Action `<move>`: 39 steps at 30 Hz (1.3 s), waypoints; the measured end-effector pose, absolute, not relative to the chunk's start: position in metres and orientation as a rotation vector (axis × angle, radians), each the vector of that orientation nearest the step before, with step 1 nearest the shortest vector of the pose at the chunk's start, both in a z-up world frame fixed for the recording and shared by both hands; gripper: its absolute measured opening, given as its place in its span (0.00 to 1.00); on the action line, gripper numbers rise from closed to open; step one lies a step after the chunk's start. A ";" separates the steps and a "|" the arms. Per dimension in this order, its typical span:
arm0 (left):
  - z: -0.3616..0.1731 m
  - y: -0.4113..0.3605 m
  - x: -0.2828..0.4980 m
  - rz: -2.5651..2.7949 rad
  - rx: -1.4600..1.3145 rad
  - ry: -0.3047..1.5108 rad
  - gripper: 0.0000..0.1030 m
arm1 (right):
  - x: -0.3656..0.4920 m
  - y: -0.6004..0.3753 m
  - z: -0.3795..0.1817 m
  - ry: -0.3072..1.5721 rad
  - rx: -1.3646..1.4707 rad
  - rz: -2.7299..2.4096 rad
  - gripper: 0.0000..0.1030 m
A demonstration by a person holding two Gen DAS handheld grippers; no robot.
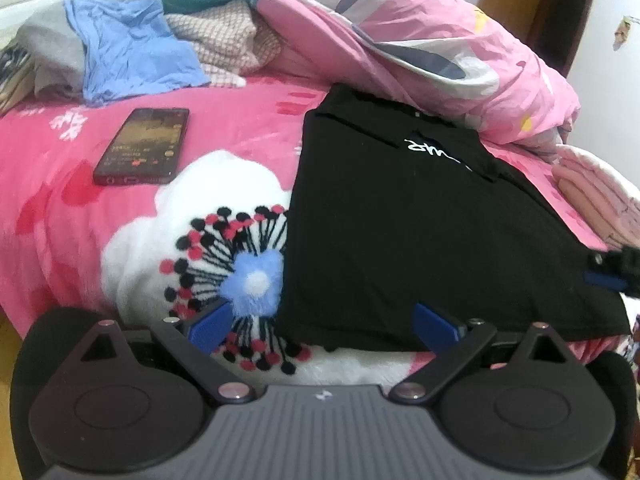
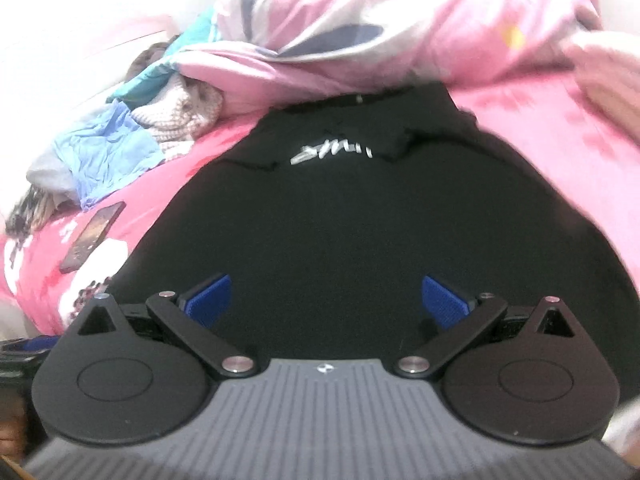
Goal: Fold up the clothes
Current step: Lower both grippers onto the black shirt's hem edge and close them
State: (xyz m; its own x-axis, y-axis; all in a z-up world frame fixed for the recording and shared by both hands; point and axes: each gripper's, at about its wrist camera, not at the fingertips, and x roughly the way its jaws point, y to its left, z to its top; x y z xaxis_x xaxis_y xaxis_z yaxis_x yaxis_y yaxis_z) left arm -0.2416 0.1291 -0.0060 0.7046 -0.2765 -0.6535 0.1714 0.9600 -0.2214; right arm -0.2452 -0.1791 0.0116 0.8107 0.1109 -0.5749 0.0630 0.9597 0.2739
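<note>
Left of the black shirt point(image 1: 420, 232), a phone point(image 1: 142, 146) lies on the pink bedspread point(image 1: 60, 208) with a loose clothes pile point(image 1: 120, 52) beyond it; the left gripper point(image 1: 324, 326) stands released and empty at the shirt's near left hem. Over the shirt's near middle the right gripper point(image 2: 326, 300) is likewise spread with nothing between its pads, and the quilt point(image 1: 420, 40) heaps behind the shirt. The next grab could pinch bedspread with the hem, or sweep the phone, spoiling the fold; the shirt's white lettering is upside down and unreadable.
</note>
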 end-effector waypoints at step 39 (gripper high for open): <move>-0.030 0.172 -0.231 -0.360 -0.339 0.768 0.08 | -0.258 -0.123 -0.043 0.705 0.949 0.468 0.61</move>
